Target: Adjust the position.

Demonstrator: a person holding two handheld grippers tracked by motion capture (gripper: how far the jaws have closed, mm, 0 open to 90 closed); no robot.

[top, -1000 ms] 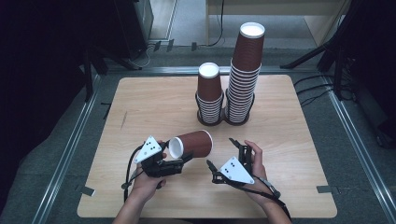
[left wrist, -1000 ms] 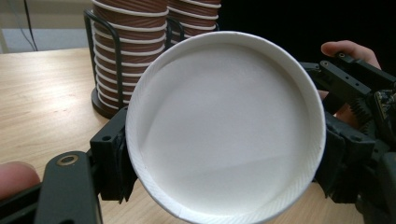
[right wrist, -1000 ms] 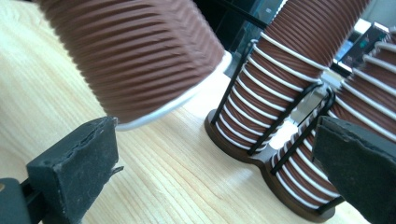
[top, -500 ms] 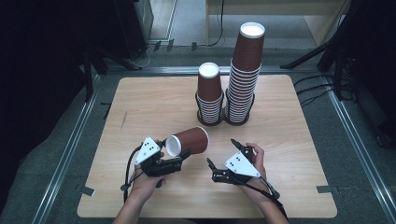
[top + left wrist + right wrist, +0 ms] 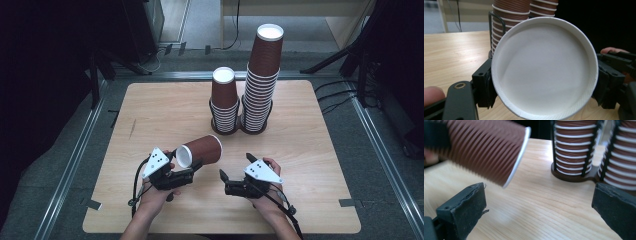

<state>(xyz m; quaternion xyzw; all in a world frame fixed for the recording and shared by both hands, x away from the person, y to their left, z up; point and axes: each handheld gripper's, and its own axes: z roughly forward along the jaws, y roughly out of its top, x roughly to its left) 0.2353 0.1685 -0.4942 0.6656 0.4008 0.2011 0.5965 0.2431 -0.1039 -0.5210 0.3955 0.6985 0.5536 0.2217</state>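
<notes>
Wooden table (image 5: 150, 110), bare near side. Two stacks of brown paper cups (image 5: 260, 80) in black wire holder (image 5: 243, 129) at far middle, kept upright. Single cup (image 5: 200, 151) held sideways off table, bottom toward left gripper (image 5: 192, 167), clamped at base. Right gripper (image 5: 227, 176) low, just beside, jaws spread, holding nothing.

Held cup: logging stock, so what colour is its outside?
Brown, ribbed, with a white rim; the held cup shows this best in the right gripper view.

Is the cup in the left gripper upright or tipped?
Tipped on its side: the cup lies roughly horizontal in the left gripper, base toward the person.
</notes>
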